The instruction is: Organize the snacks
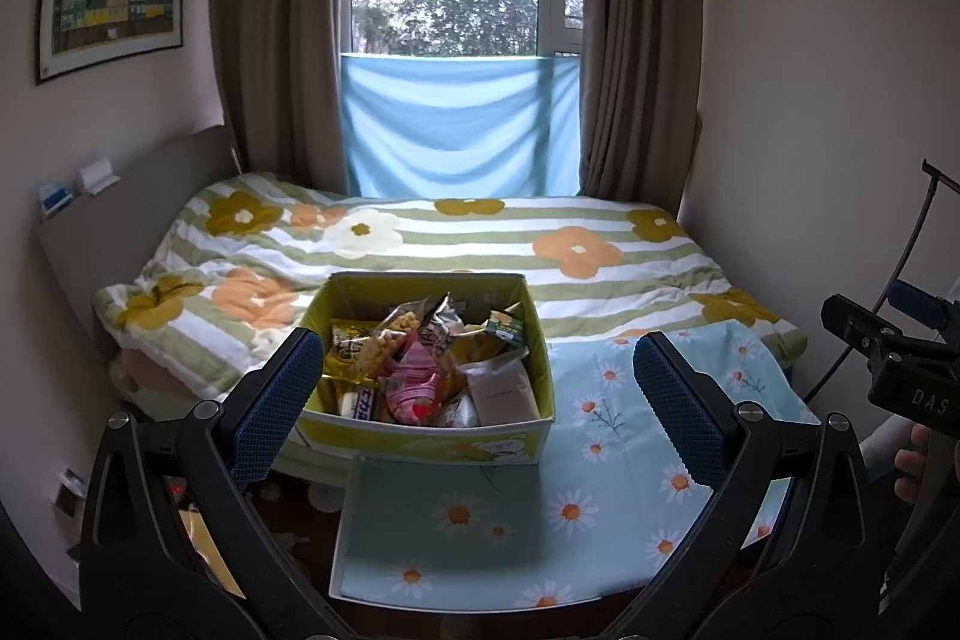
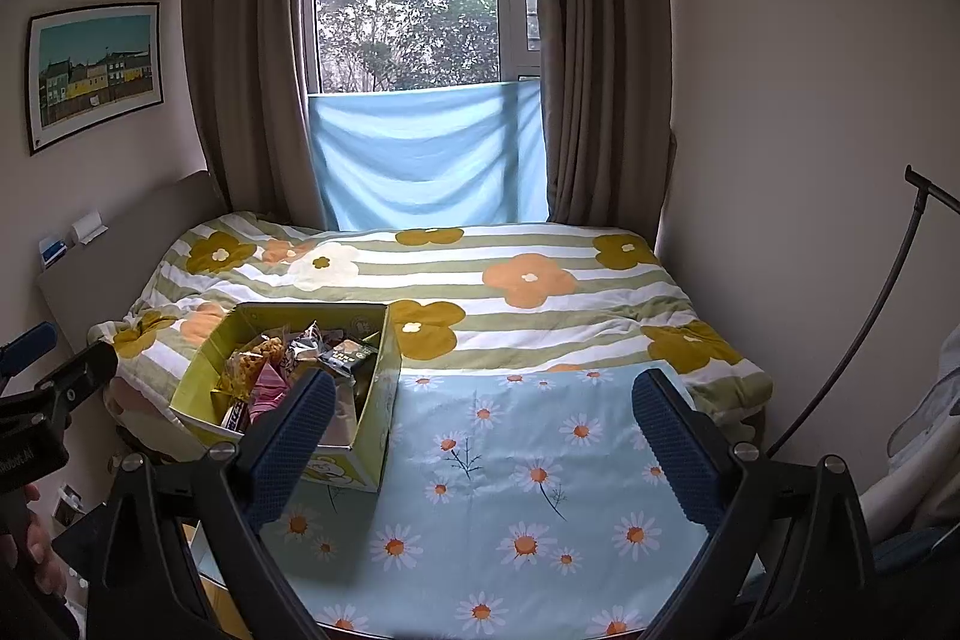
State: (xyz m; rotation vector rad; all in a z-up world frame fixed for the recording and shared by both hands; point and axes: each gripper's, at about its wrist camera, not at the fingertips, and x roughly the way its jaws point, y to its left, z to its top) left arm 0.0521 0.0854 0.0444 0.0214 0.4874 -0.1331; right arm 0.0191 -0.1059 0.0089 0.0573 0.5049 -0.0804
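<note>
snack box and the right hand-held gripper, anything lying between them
Nothing. In the right wrist view, only bare daisy-print cloth lies between the snack box and the open right hand-held gripper.

The right tool (image 1: 912, 403) reads "DAS"; snack wrappers' print is illegible.

Left gripper (image 1: 480, 400): fingers (image 1: 273, 412) spread wide, nothing between them. Right gripper (image 2: 483, 445): fingers (image 2: 675, 451) likewise apart, empty. Hands (image 1: 912, 463): bare fingertips at frame edges, apparently gripping handles.
</note>
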